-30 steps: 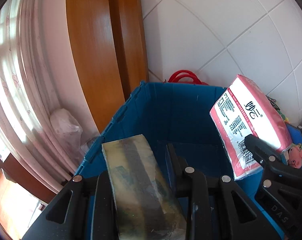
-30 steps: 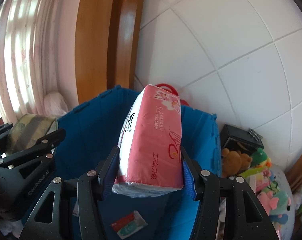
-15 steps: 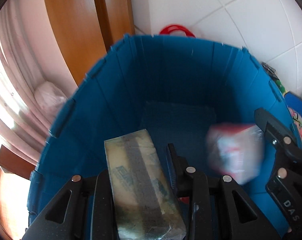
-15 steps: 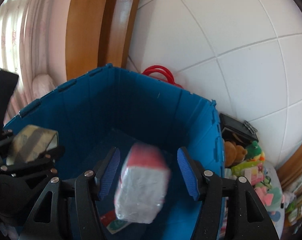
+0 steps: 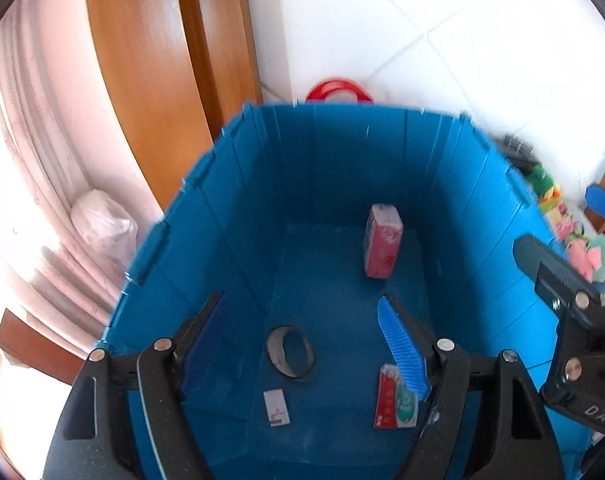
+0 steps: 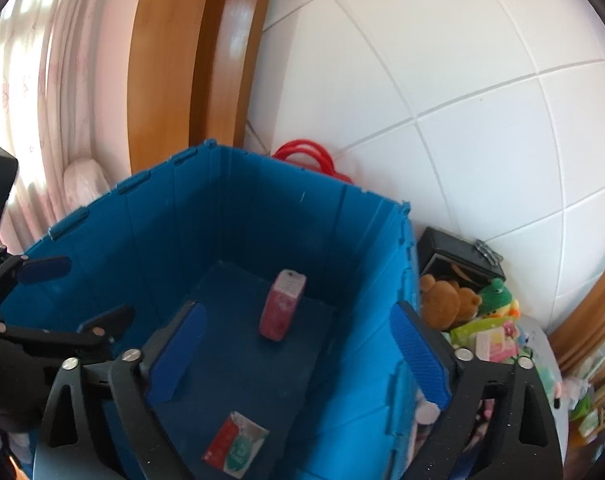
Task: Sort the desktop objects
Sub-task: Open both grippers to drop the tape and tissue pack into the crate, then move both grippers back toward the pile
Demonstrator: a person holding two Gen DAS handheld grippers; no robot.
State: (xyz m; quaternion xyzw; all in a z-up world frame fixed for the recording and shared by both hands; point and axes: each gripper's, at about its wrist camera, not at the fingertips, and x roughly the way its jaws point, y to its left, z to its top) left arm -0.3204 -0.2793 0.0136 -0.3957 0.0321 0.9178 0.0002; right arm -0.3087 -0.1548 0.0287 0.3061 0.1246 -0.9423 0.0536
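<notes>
A deep blue plastic crate (image 5: 238, 216) stands on the floor; it also shows in the right wrist view (image 6: 154, 220). On its bottom a pink tissue pack (image 5: 382, 240) stands on end near the far wall, seen too in the right wrist view (image 6: 281, 305). A tape roll (image 5: 290, 352), a small white card (image 5: 276, 408) and a red-and-green packet (image 5: 394, 398) lie nearer; the packet also shows in the right wrist view (image 6: 234, 446). My left gripper (image 5: 302, 344) is open and empty above the crate. My right gripper (image 6: 298, 356) is open and empty over the crate's right side.
A white tiled wall and a wooden door frame (image 6: 170, 60) stand behind the crate. Pink curtains (image 5: 30, 200) hang at the left. Red handles (image 5: 338, 90) show behind the crate. Plush toys (image 6: 462, 304) and a black box (image 6: 454, 252) lie to its right.
My left gripper has opened and the tape roll has fallen to the crate bottom. The pink tissue pack, falling half a second ago, now stands on the bottom. Both grippers are wider open.
</notes>
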